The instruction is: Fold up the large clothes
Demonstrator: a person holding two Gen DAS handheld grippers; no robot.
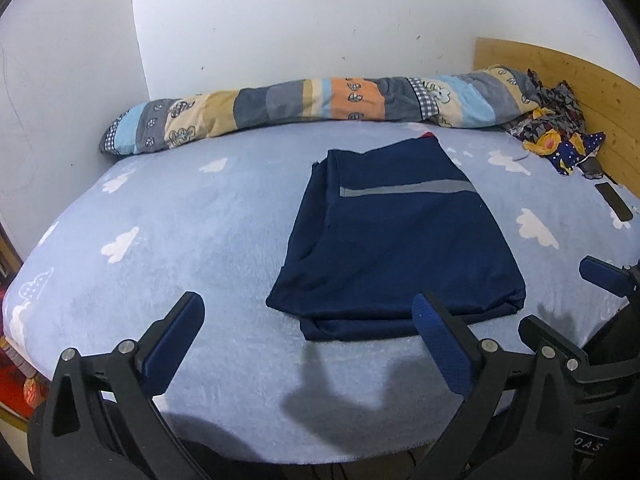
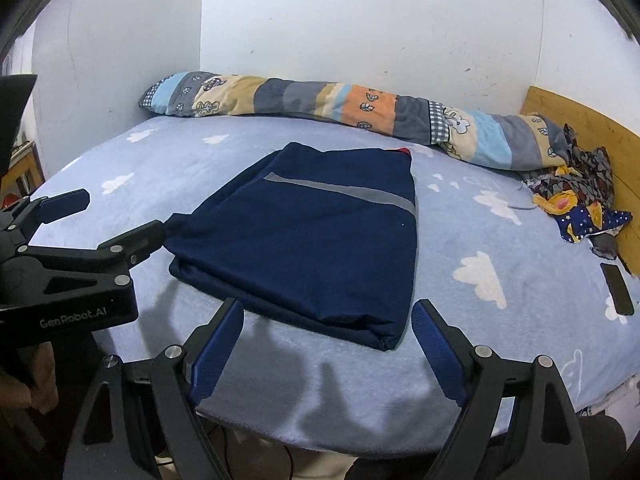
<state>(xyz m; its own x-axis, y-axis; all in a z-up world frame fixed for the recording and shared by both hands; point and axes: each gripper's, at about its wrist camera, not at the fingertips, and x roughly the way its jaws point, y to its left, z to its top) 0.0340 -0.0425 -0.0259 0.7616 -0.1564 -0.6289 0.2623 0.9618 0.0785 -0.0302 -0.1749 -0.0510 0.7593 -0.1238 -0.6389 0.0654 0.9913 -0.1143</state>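
Observation:
A navy garment (image 1: 396, 240) with a grey stripe lies folded into a rectangle on the light blue cloud-print bed (image 1: 180, 232). It also shows in the right wrist view (image 2: 312, 240). My left gripper (image 1: 308, 320) is open and empty, hovering just short of the garment's near edge. It also shows at the left of the right wrist view (image 2: 120, 210), near the garment's left corner. My right gripper (image 2: 326, 324) is open and empty, just in front of the garment's near right corner. Its fingers (image 1: 604, 278) show at the right edge of the left wrist view.
A rolled patchwork quilt (image 1: 320, 104) lies along the white wall at the back. A heap of patterned cloth (image 1: 560, 132) sits at the back right by the wooden headboard (image 1: 560, 76). A dark phone (image 2: 618, 288) lies on the bed's right side.

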